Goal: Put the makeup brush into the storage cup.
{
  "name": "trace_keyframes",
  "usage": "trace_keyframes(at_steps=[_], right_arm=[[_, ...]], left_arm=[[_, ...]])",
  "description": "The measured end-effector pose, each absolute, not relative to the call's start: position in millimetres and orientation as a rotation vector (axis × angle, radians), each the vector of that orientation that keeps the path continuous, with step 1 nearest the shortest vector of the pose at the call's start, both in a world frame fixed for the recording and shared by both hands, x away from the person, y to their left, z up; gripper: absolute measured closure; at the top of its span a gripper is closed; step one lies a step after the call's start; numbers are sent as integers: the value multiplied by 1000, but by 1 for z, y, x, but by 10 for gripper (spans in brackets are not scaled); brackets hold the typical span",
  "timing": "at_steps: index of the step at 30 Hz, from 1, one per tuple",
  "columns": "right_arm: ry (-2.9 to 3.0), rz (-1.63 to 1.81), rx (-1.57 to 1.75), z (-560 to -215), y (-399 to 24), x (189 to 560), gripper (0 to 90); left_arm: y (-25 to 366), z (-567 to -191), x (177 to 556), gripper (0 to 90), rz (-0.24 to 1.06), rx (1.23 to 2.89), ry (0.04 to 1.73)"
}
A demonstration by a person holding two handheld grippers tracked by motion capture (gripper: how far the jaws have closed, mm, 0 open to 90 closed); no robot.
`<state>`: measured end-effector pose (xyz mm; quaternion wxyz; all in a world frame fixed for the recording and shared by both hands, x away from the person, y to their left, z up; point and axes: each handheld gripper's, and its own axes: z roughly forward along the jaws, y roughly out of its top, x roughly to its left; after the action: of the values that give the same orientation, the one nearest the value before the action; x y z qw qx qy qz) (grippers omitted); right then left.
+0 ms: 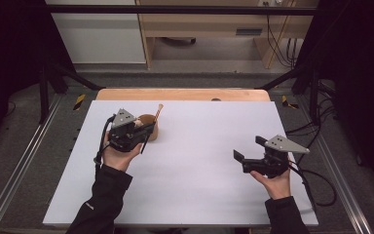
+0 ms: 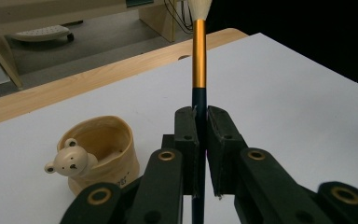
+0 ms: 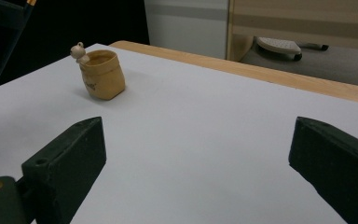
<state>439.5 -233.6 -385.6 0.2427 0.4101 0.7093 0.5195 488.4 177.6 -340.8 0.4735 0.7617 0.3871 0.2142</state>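
My left gripper [image 1: 146, 130] is shut on a paintbrush [image 1: 158, 110] and hovers at the table's far left. The left gripper view looks along the brush [image 2: 199, 56]: dark handle between the pads, a gold ferrule, and a pale tip pointing away. My left gripper [image 2: 203, 116] pinches the handle. Just beside it stands a tan cup [image 2: 100, 147] with a small bear head on its rim, upright and with nothing visible inside. This cup [image 1: 151, 119] is partly hidden behind the gripper. My right gripper [image 1: 249, 148] stands open at the right, holding nothing. The right gripper view has the cup [image 3: 101, 73] far off beyond the wide-spread jaws.
A white board [image 1: 199, 165] covers the wooden table, whose bare far edge [image 1: 182, 94] shows behind it. Metal frame rails run along both sides, and cables lie on the floor at the right. Wooden furniture stands beyond the table.
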Motion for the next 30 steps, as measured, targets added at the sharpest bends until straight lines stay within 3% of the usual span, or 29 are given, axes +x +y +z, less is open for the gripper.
trace_keyframes(at_steps=[30], right_arm=[[1941, 1410, 1115, -386, -234, 440, 43]], left_arm=[[184, -334, 525, 830, 583, 1797, 993]])
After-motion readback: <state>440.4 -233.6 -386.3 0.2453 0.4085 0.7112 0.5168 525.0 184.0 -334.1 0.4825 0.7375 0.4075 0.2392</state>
